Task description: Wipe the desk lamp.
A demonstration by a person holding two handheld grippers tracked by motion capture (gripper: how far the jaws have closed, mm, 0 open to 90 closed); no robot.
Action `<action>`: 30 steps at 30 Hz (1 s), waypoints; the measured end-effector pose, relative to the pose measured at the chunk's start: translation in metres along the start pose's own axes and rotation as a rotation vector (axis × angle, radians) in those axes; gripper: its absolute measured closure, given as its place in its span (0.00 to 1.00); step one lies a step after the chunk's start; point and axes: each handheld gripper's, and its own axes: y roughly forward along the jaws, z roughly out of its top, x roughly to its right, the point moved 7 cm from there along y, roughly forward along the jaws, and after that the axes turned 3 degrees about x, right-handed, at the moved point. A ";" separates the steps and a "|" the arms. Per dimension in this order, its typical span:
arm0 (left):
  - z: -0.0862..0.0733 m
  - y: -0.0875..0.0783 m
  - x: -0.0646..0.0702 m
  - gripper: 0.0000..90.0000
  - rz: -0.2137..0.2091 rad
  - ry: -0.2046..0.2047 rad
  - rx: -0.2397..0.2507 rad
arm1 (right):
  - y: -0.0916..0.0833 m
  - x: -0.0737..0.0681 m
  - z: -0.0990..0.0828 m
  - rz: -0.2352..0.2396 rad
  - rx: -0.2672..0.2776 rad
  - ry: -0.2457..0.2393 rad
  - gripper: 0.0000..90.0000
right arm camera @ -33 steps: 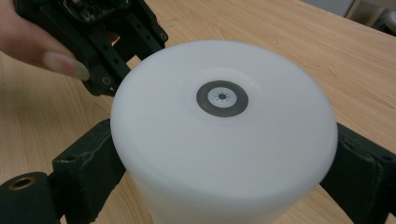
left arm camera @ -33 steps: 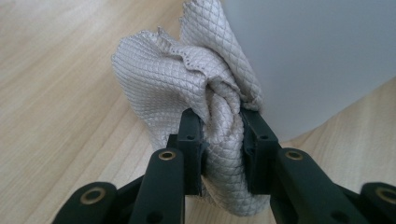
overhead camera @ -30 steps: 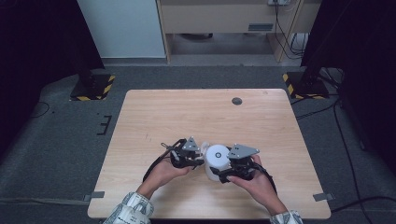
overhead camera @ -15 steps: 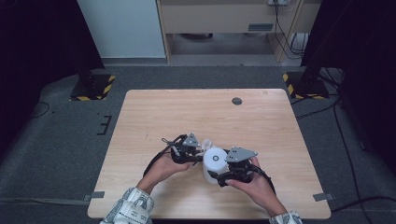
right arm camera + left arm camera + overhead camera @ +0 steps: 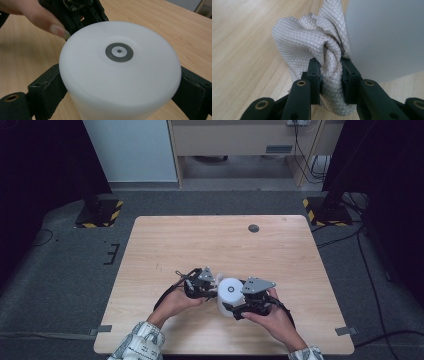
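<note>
A pale grey, diamond-quilted cloth (image 5: 312, 47) is seen beside a smooth, matt white plastic cylinder (image 5: 120, 75); a light, grained wooden table (image 5: 210, 245) and matt black plastic jaws are shown.

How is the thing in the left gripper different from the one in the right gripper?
The left gripper pinches a soft, crumpled, quilted grey cloth; the right gripper clasps a smooth, rigid white cylinder. The cloth is bunched and shapeless; the cylinder stands upright, with a dark ring on top. Both are pale and gripped.

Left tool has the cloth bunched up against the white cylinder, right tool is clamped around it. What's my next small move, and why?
Probably drag the cloth along the white cylinder's side. The left tool already pinches the cloth right against that wall, and the right tool braces the cylinder from both sides, so it should stay put while wiped.
</note>
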 end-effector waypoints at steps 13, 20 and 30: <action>0.030 -0.035 0.002 0.79 0.007 0.008 0.085 | 0.000 0.001 0.000 -0.008 0.004 0.003 0.10; 0.036 -0.041 0.005 0.79 0.036 0.031 0.063 | 0.001 0.002 0.000 -0.014 0.004 0.005 0.10; 0.014 -0.012 0.005 0.80 0.047 0.031 -0.042 | 0.000 0.005 -0.001 -0.024 0.002 0.007 0.10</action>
